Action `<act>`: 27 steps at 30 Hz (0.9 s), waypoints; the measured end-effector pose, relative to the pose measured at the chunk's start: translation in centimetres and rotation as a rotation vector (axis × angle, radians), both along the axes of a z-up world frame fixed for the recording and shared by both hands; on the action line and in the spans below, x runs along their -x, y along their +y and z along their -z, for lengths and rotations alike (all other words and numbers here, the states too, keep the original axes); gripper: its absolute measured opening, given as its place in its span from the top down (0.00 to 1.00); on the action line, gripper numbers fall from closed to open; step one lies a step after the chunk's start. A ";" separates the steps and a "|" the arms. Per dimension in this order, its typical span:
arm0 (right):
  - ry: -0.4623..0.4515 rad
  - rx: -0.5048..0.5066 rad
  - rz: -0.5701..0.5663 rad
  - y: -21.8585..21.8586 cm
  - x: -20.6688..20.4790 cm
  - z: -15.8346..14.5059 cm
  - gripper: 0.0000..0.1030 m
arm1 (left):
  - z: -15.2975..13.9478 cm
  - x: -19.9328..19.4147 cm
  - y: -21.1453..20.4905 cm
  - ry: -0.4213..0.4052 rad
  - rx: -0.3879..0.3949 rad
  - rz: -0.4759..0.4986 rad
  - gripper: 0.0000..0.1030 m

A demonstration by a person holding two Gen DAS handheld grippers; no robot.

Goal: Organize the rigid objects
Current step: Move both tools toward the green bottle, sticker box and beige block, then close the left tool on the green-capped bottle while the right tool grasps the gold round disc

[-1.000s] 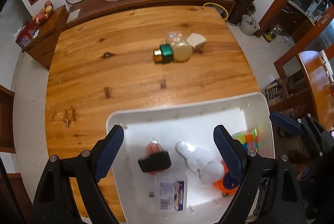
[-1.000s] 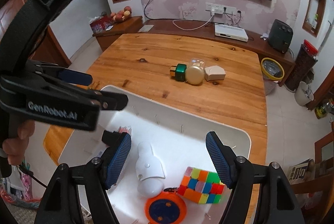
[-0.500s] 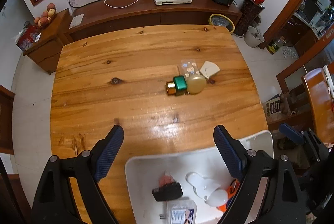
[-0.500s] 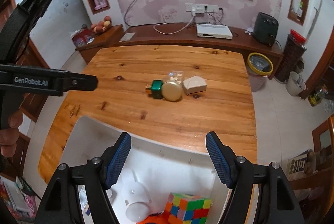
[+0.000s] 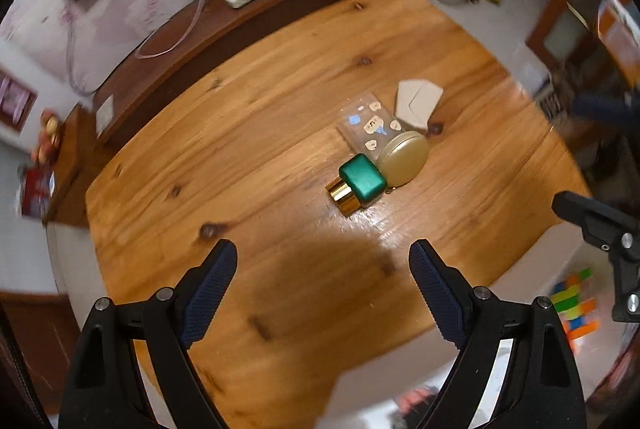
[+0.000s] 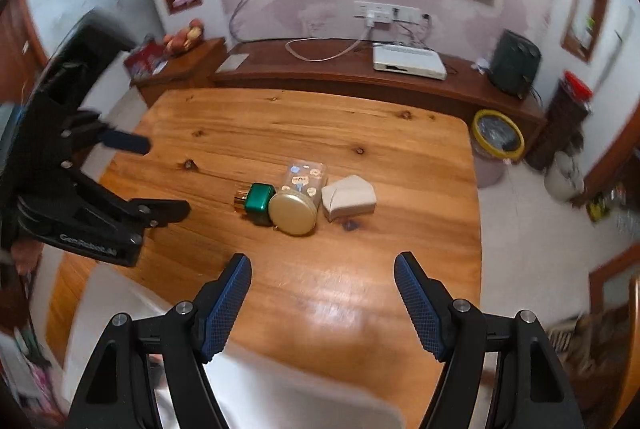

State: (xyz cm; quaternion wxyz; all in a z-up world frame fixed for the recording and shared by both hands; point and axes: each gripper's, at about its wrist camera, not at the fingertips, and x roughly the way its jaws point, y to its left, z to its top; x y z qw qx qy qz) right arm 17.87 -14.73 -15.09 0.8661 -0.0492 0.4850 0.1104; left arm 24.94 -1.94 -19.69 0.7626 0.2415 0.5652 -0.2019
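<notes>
Both the left hand-held gripper [image 5: 323,281] and the right hand-held gripper [image 6: 322,291] stand wide with nothing between their pads, above the bare counter [image 6: 248,133]. Beyond them the green bottle [image 5: 362,181] lies mid-counter, touching the round gold case [image 5: 403,157], with the clear sticker box [image 5: 368,125] and beige box [image 5: 418,101] just behind.

You had one table [image 6: 360,289] in front of you. On it lay four loose things in one cluster: one green bottle [image 6: 260,203] with a gold cap, one round gold case [image 6: 292,212], one clear box [image 6: 305,177] with stickers, and one pale box [image 6: 349,199]. You had one white bin [image 6: 280,393] at the near edge, and in it you could count one colour cube [image 5: 574,309]; anything else there was too blurred to count. You held two grippers, one left [image 5: 324,289] and one right [image 6: 322,299], each with two jaws, both pairs standing apart with nothing between them.
</notes>
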 end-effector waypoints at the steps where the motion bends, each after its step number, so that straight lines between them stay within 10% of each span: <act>1: -0.006 0.019 -0.032 0.3 -0.6 0.5 0.27 | 0.4 -0.4 -0.2 -0.002 -0.011 0.015 0.13; 27: 0.118 0.163 -0.434 4.4 -8.0 9.2 0.58 | 7.8 -5.9 -3.3 0.217 0.051 0.247 0.27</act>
